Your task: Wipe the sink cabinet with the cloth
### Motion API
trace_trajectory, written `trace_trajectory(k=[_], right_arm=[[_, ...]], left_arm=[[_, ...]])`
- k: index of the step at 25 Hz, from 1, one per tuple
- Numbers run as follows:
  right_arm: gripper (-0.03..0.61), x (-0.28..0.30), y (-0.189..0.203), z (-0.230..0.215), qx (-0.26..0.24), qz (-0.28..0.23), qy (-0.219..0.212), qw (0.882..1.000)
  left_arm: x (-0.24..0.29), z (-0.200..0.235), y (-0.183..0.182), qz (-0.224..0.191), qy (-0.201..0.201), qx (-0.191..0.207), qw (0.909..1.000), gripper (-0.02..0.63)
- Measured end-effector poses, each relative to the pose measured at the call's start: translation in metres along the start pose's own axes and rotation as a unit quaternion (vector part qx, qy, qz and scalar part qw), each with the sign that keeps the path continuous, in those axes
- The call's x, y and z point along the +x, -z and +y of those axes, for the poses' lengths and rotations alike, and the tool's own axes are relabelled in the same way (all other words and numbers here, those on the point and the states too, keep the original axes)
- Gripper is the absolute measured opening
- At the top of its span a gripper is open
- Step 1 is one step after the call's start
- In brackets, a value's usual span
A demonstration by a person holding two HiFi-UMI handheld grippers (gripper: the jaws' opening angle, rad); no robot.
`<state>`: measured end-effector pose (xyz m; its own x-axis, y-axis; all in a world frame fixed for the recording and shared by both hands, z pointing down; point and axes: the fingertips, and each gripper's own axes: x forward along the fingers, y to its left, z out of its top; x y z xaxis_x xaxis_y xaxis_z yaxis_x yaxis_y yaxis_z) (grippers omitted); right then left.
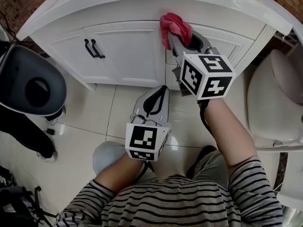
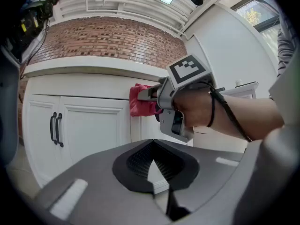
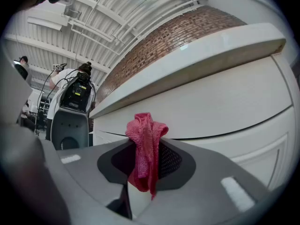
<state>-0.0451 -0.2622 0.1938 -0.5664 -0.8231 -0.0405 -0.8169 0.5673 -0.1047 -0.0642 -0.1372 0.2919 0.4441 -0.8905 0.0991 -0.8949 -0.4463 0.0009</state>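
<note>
The white sink cabinet fills the top of the head view, with two panelled doors and black handles. My right gripper is shut on a pink-red cloth, and the bunched cloth sits against the cabinet's upper front panel below the countertop edge. In the right gripper view the cloth hangs pinched between the jaws, the cabinet panel close behind it. My left gripper hangs lower over the floor, shut and holding nothing. The left gripper view shows the cloth on the cabinet.
A dark round machine stands on the floor at left. A white toilet sits at right, close to the cabinet's end. Pale floor tiles lie below the cabinet. The person's knees and striped shirt fill the bottom.
</note>
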Motion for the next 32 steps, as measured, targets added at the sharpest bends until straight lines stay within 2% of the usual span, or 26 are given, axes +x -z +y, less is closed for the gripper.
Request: trace_trajectory(k=[7, 15, 19, 23, 25, 26, 28, 32], right_arm=[[0.1, -0.016, -0.001, -0.036, 0.001, -0.002, 0.037, 0.999], [0.11, -0.092, -0.016, -0.134, -0.015, -0.012, 0.126, 0.992], [0.114, -0.134, -0.023, -0.185, -0.015, -0.025, 0.181, 0.983], [0.106, -0.176, -0.024, -0.236, -0.002, -0.029, 0.261, 0.965], [0.103, -0.189, -0.023, -0.244, 0.016, -0.033, 0.283, 0.959], [0.101, -0.19, -0.025, -0.238, 0.023, -0.04, 0.277, 0.96], [0.101, -0.178, -0.028, -0.206, 0.027, -0.055, 0.237, 0.97], [0.101, -0.113, -0.004, -0.101, 0.024, -0.041, 0.097, 0.994]], left_arm=[[0.002, 0.002, 0.004, 0.002, -0.004, 0.007, 1.0, 0.0], [0.006, -0.009, 0.011, 0.013, -0.002, 0.024, 0.9996, 0.0], [0.009, -0.016, 0.012, 0.014, 0.001, 0.036, 0.9993, 0.0], [0.01, -0.021, 0.011, 0.011, 0.005, 0.04, 0.9991, 0.0], [0.01, -0.022, 0.01, 0.009, 0.004, 0.039, 0.9992, 0.0], [0.01, -0.023, 0.009, 0.007, 0.004, 0.038, 0.9992, 0.0], [0.01, -0.024, 0.005, 0.002, 0.007, 0.036, 0.9993, 0.0], [0.007, -0.021, 0.002, -0.005, 0.005, 0.033, 0.9994, 0.0]])
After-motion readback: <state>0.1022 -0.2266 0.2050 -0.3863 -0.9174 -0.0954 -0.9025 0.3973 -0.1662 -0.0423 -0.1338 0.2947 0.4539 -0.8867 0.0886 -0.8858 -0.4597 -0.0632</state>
